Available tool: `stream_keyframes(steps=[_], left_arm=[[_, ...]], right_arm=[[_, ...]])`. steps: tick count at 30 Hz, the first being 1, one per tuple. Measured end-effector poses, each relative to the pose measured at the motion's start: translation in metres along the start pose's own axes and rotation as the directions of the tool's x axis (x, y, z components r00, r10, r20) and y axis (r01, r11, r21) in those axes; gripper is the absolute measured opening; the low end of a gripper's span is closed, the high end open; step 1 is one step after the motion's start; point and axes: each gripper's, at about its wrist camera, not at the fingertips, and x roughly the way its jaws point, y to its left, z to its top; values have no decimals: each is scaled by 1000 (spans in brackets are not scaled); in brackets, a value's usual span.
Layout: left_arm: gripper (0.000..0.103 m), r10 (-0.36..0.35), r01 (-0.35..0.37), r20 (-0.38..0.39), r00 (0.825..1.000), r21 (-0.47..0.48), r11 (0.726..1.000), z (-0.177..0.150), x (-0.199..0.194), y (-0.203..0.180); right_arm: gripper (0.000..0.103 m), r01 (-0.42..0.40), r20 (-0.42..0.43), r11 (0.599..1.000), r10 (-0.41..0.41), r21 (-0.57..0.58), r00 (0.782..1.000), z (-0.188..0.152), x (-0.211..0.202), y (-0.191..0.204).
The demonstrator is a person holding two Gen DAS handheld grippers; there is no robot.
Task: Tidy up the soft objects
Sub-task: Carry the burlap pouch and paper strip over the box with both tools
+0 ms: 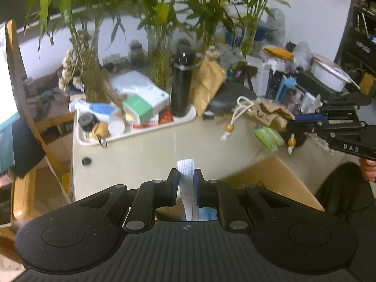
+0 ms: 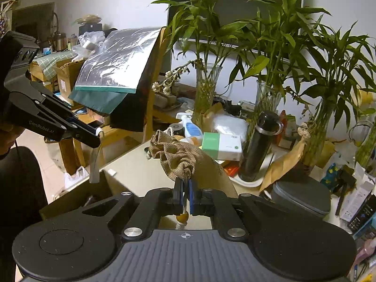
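My left gripper (image 1: 185,178) is shut on a white elastic strap (image 1: 186,171) that stands up between its pads and hangs down below them. In the right wrist view the same gripper (image 2: 97,134) holds the strap (image 2: 95,164) dangling over the cardboard box (image 2: 77,195). My right gripper (image 2: 185,188) is shut on the neck of a brown burlap drawstring pouch (image 2: 175,155), held above the table. In the left wrist view that gripper (image 1: 291,123) holds the pouch (image 1: 268,114), its white cords and wooden beads (image 1: 229,128) hanging.
A beige table (image 1: 145,148) carries a white tray (image 1: 188,117) of clutter, a black bottle (image 1: 181,82), vases of bamboo (image 1: 159,65), a green packet (image 1: 269,137) and a grey case (image 2: 300,195). An open cardboard box (image 1: 277,176) sits at the table's near edge. A wooden chair (image 2: 152,89) stands left.
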Motion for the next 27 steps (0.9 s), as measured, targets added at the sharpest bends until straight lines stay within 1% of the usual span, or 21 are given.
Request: stream_keyframes(steps=[4,8,11,13,15,16,17,19,21,23,27], left_arm=[[14,-22,21,-64,998,-19,1000,-7,-1,3],[14,-54,47,-136,989,-50,998,-13,5,5],[14,-59,46,-195,979,-72,996,-19,17,7],[14,-90,69,-234,968,-99,993,-24,26,8],[15,-101,77,-272,957,-96,992,-29,35,6],[19,-100,77,-277,956,-93,993,-32,39,5],[22,-98,76,-276,956,-90,993,-35,41,3],[42,-88,71,-267,960,-75,995,-40,41,-1],[51,-57,44,-229,972,-59,997,-44,36,-4],[52,-23,13,-187,982,-53,999,-49,28,-6],[53,12,-21,-115,993,-73,997,-54,13,-7]], right_arm=[[7,-7,-3,1000,7,-1,1000,-6,-4,2],[7,-1,-5,1000,1,-28,1000,-9,-7,7],[7,10,-4,998,-11,-60,1000,-8,-11,12],[7,17,1,997,-17,-71,1000,-8,-15,17],[7,26,7,996,-25,-88,1000,-10,-19,23],[7,35,8,994,-34,-107,999,-11,-20,28],[7,43,6,991,-43,-129,999,-14,-21,34],[7,32,-3,989,-33,-146,999,-21,-21,46],[7,32,-20,986,-36,-164,999,-30,-19,57],[7,45,-42,982,-53,-183,998,-39,-17,68],[7,58,-79,984,-72,-169,994,-53,-15,80]])
